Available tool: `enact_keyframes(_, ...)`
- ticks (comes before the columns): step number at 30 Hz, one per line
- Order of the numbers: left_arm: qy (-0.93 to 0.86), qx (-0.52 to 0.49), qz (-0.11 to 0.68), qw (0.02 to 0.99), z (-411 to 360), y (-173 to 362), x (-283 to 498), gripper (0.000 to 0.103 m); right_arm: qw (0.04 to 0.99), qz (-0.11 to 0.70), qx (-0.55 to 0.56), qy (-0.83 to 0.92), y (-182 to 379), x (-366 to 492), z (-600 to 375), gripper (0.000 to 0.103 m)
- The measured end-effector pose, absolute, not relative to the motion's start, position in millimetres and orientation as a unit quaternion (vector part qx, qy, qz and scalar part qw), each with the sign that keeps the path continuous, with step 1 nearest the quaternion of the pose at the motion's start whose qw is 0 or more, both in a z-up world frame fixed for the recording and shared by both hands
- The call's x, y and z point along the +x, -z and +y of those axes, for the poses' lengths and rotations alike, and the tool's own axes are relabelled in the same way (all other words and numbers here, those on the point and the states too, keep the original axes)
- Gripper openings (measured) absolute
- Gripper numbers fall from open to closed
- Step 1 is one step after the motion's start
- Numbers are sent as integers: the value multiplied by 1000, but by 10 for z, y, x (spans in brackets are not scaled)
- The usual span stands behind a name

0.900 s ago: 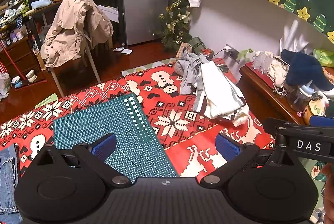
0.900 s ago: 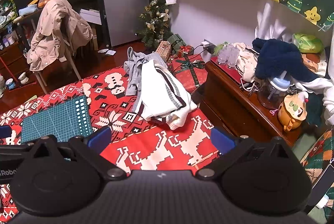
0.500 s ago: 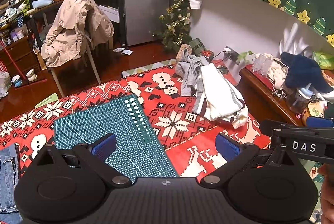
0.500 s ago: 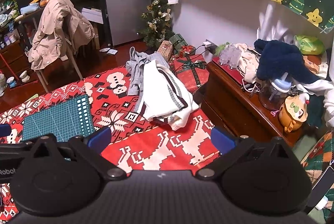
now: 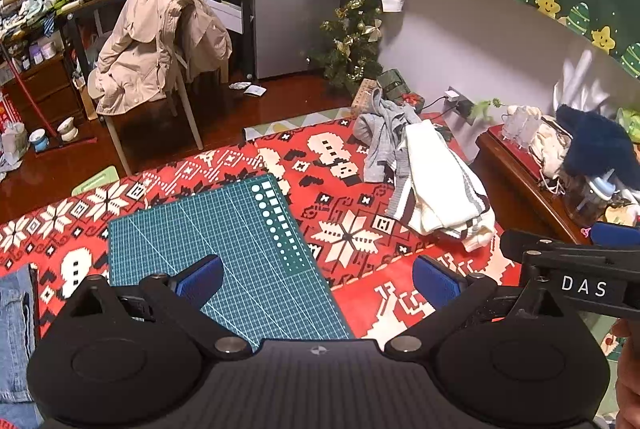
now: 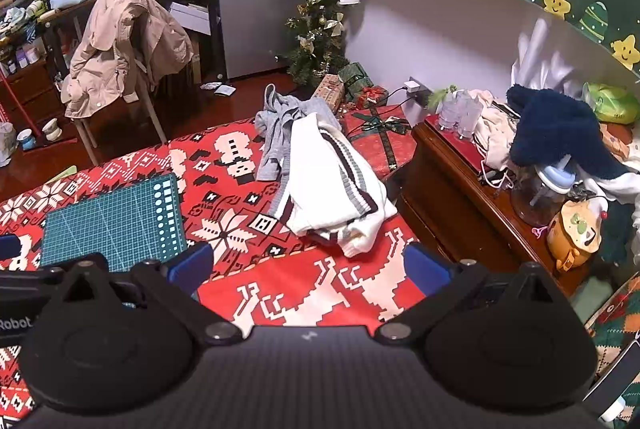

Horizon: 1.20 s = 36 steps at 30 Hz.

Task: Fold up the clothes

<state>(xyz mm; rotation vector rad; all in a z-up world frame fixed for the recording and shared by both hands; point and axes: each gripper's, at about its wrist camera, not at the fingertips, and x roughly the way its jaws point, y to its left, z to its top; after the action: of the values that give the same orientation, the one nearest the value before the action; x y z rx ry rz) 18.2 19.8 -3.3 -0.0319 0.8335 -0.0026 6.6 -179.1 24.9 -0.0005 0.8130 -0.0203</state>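
Observation:
A white striped sweater point(image 5: 440, 189) point(image 6: 332, 185) lies crumpled at the far right of the red patterned cloth point(image 5: 352, 225) point(image 6: 304, 289), with a grey hoodie point(image 5: 380, 133) point(image 6: 280, 125) heaped behind it. My left gripper point(image 5: 318, 279) hangs open above the green cutting mat point(image 5: 224, 241) point(image 6: 116, 221), nothing between its blue pads. My right gripper point(image 6: 306, 265) is open too, hovering over the cloth short of the sweater; its body shows at the right of the left wrist view. Folded blue denim point(image 5: 16, 333) lies at the near left.
A wooden side table point(image 6: 460, 189) crowded with a dark blue fleece point(image 6: 560, 133), jars and a bottle stands right of the cloth. Behind are a chair with a beige jacket point(image 5: 160, 41), a small Christmas tree point(image 6: 316, 33), wrapped gifts point(image 6: 380, 133) and a fridge.
Both views have shifted slightly; the sweater pile sits a little further right and lower in them. Both grippers stay open and hold nothing.

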Motion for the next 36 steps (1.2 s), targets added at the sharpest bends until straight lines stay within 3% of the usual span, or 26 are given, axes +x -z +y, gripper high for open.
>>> enact_keyframes(36, 38, -14, 387, 921, 195, 115, 330, 101, 918, 394, -5, 37, -190, 179, -1755, 102)
